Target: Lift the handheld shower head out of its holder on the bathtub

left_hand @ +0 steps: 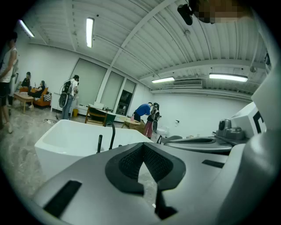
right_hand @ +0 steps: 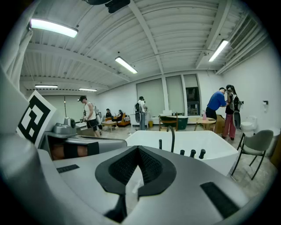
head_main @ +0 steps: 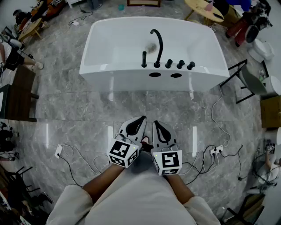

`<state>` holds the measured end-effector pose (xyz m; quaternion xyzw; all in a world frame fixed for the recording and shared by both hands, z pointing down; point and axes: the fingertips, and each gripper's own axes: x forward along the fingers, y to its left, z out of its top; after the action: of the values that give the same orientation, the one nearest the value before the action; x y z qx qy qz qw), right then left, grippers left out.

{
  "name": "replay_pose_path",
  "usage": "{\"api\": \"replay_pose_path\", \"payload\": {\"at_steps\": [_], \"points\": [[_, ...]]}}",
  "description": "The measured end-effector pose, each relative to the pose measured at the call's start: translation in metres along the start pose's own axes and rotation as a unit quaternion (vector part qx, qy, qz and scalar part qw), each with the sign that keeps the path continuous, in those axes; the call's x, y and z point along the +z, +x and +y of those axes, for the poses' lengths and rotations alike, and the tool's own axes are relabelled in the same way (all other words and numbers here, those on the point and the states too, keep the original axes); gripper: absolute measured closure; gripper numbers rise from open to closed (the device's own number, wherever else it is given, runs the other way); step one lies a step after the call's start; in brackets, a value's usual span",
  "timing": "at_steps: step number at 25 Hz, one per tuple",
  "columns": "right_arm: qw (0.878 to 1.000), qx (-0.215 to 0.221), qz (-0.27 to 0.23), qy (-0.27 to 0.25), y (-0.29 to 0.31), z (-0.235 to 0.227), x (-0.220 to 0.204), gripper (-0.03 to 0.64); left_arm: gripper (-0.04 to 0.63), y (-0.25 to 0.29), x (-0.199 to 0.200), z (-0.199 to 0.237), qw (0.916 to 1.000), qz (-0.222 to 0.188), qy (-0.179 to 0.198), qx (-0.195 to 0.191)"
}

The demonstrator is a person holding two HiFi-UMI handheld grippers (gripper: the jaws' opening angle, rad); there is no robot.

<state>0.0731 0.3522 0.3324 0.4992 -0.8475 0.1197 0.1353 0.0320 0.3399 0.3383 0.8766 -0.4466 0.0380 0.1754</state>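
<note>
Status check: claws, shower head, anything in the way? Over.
Left claw shut, empty; right claw shut, empty. Shower head seated upright on tub rim, untouched. Path to tub open; cables on floor off to both sides.

The floor [head_main: 88, 110] is glossy grey marble tile, with cables [head_main: 214, 115] lying on it. A round wooden table [head_main: 204, 9] and a dark chair [head_main: 252, 81] stand at the right. The walls [right_hand: 123, 99] are white, with tall windows [right_hand: 173, 94], and the ribbed ceiling [right_hand: 175, 35] carries strip lights [right_hand: 52, 27].
</note>
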Motion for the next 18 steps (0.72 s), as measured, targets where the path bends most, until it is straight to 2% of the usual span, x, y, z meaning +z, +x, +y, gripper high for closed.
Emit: {"api": "replay_pose_path", "payload": {"at_steps": [7, 12, 16, 18], "points": [[1.0, 0.004, -0.006, -0.005, 0.004, -0.003, 0.004, 0.6, 0.59, 0.0, 0.013, 0.003, 0.9987, -0.026, 0.043, 0.013], [1.0, 0.01, -0.016, 0.006, -0.001, -0.004, 0.005, 0.598, 0.591, 0.001, 0.013, -0.003, 0.9977, -0.015, 0.066, 0.007], [0.999, 0.018, -0.027, 0.029, -0.003, -0.007, 0.005, 0.598, 0.591, 0.006, 0.0, -0.019, 0.9987, 0.022, 0.033, -0.033], [0.998, 0.025, -0.026, 0.042, -0.003, -0.005, 0.002, 0.598, 0.591, 0.005, -0.007, -0.021, 0.9983, 0.033, 0.032, -0.035]]}}
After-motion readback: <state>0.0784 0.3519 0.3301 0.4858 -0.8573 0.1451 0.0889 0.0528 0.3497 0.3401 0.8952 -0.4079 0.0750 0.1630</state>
